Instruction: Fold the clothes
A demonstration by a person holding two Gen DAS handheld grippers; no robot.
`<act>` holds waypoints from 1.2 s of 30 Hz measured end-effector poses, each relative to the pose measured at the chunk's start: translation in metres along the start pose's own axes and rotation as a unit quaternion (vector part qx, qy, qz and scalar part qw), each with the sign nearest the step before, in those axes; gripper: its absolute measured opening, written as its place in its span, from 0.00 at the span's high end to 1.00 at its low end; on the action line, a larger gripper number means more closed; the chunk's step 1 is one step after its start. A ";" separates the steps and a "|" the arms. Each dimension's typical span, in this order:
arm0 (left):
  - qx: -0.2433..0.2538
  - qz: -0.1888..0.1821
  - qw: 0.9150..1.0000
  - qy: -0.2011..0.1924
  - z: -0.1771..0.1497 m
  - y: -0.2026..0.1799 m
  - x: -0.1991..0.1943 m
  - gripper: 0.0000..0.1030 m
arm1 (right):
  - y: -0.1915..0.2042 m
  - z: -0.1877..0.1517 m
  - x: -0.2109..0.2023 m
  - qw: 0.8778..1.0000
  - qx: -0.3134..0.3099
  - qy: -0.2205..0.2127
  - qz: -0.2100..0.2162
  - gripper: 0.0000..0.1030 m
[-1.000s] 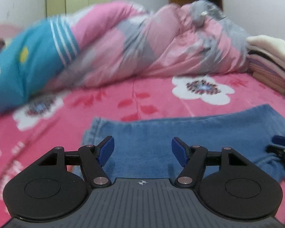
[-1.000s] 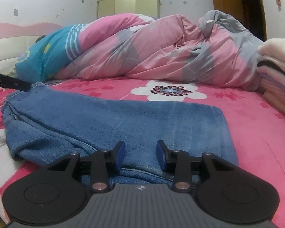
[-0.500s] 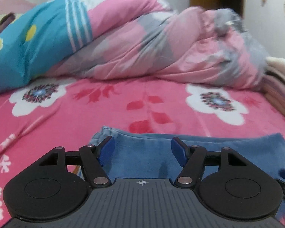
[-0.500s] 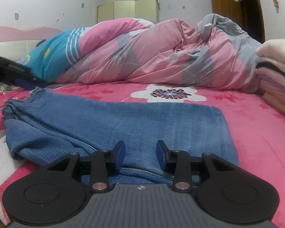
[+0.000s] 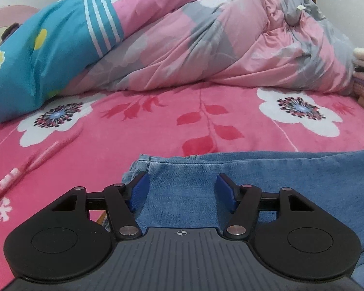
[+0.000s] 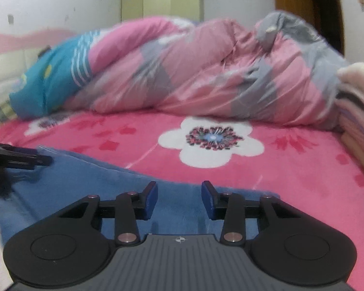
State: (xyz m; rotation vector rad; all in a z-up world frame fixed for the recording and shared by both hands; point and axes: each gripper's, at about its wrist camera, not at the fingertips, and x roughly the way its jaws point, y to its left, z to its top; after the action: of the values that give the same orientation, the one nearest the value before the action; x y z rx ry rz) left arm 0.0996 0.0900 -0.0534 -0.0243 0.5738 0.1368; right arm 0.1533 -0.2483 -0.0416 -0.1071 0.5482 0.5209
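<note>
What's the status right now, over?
Left gripper closing over jeans corner, nothing pinched. Right gripper closing above jeans, empty. Jeans flat on bed. Nothing in the way.

item: blue denim jeans point(image 5: 291, 177), faded wash
state: folded over, pretty flat, waistband seam at the left corner
where: on the pink floral bedsheet point(image 5: 133, 140), near edge of the bed
</note>
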 end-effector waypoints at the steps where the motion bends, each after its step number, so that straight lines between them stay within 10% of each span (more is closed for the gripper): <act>1: 0.000 0.000 1.000 -0.001 0.000 0.000 0.000 0.39 | -0.008 -0.001 0.013 1.000 0.005 0.024 -0.010 0.73; 4: 0.001 0.000 1.000 -0.004 -0.001 0.000 0.000 0.39 | -0.046 -0.009 0.013 0.998 0.050 0.038 -0.017 0.97; 11: -0.005 -0.004 1.000 -0.012 -0.004 0.001 -0.001 0.40 | -0.088 -0.003 -0.028 0.990 0.085 0.045 -0.106 0.94; 23: -0.007 -0.006 1.000 -0.014 -0.005 0.001 -0.001 0.39 | 0.107 0.024 0.071 0.988 -0.119 0.067 0.066 0.96; 36: -0.018 -0.023 0.999 -0.020 -0.007 0.006 -0.001 0.38 | -0.055 0.011 0.013 0.992 0.014 0.072 -0.101 1.00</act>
State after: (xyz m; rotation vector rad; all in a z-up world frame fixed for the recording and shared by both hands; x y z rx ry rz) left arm 0.0939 0.0951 -0.0586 -0.0699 0.5313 0.1021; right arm 0.1955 -0.2879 -0.0415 -0.1721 0.6777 0.3095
